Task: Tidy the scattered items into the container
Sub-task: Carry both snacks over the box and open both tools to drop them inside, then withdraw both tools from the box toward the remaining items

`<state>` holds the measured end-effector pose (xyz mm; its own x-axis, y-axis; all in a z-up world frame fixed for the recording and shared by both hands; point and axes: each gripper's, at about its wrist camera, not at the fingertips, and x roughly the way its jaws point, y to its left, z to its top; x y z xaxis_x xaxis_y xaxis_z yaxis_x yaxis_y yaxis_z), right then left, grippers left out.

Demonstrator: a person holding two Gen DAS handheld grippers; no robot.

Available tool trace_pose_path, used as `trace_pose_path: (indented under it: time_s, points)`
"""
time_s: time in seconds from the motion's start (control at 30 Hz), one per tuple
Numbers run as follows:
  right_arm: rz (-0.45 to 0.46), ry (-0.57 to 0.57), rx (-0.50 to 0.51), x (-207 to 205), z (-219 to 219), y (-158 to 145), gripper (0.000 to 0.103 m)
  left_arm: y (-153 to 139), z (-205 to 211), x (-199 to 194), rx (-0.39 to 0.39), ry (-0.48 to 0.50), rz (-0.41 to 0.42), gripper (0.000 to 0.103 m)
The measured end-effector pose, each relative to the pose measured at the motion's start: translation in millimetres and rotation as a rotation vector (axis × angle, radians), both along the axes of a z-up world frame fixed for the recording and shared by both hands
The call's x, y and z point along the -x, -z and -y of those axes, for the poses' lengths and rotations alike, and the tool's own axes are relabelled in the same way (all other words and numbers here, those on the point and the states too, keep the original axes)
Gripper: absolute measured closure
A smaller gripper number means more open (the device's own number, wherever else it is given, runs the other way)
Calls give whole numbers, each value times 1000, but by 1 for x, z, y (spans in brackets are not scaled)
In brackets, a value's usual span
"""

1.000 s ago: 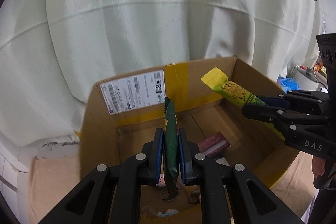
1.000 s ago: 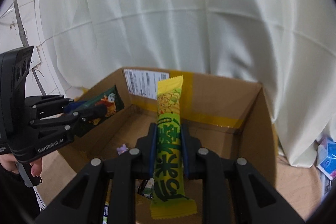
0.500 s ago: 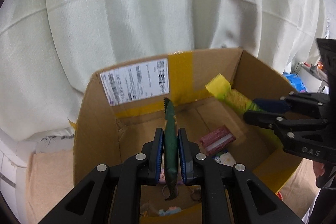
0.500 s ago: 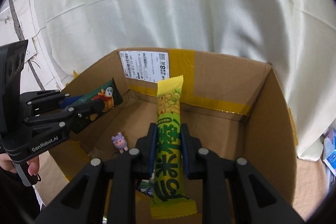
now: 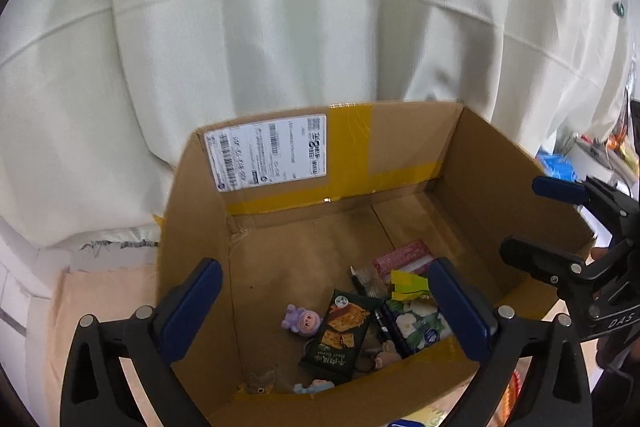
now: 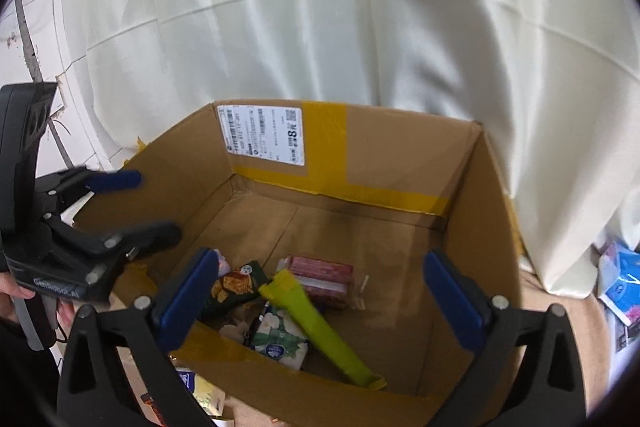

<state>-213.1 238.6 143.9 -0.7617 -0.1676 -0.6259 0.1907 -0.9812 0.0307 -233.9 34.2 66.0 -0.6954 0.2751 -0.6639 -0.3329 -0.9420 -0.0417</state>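
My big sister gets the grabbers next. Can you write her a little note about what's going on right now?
Left gripper: jaws have just been opening, now wide, nothing between them.
Right gripper: the same, wide open and empty.
Both hang over the cardboard box.
Done: the green cracker packet and the long yellow snack stick now lie in the box with a purple toy figure, a red packet and a flowered tissue pack.
Left: some packets show outside the box's near edge; fetch those next.
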Motion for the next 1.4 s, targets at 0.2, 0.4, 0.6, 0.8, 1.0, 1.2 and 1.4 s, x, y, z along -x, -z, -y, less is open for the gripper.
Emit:
trace_pose_path:
  time_s: [0.2, 0.4, 0.6, 0.8, 1.0, 1.2, 1.4]
  points:
    - [-84, 21, 80, -16, -12, -25, 0, -19, 12, -23, -6, -28, -56, 0]
    - [-190, 22, 111, -58, -19, -52, 0, -30, 31, -69, -42, -30, -109, 0]
    - [-246, 14, 107, -107, -13, -57, 0, -28, 40, -111, -47, -16, -146, 0]
    - [-246, 22, 106, -140, -8, -35, 0, -13, 41, -146, -52, -18, -175, 0]
    - [-207, 61, 111, -154, -13, 3, 0, 21, 42, -162, -50, -32, -159, 0]
    - [-135, 78, 137, -160, -15, 44, 0, 60, 45, -164, -63, -45, -92, 0]
    - [-68, 94, 146, -153, -16, 73, 0, 94, 49, -161, -68, -68, -25, 0]
